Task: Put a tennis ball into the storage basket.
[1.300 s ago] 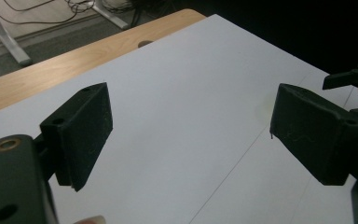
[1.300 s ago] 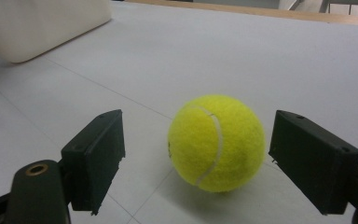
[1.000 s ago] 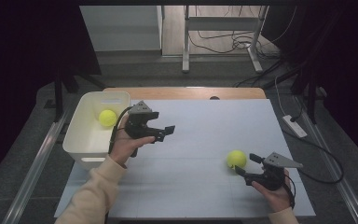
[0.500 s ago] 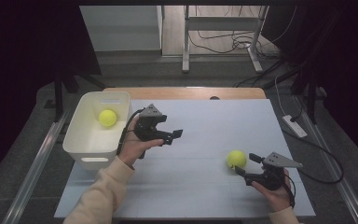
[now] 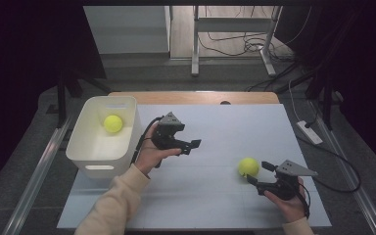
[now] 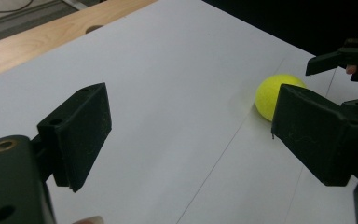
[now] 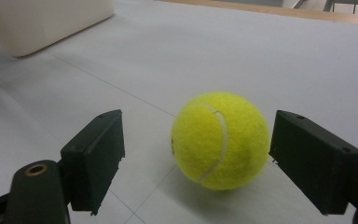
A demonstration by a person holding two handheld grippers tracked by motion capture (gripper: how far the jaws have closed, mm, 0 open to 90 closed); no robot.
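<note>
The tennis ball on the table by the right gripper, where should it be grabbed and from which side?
Grip the tennis ball across its widest middle, coming in level from the right gripper side. It is round and rests free on the white table, and the open jaws already flank it without touching, so sliding forward slightly before closing looks best.

Soft, even light falls from overhead on the pale white-covered bench (image 5: 225, 127), while the room around it sinks into near black. The fuzzy yellow-green tennis ball (image 7: 220, 139) casts a faint, short shadow beneath it. Close up, the black tongs look slightly soft, perhaps out of focus. No glare anywhere; the high view is a little grainy.
</note>
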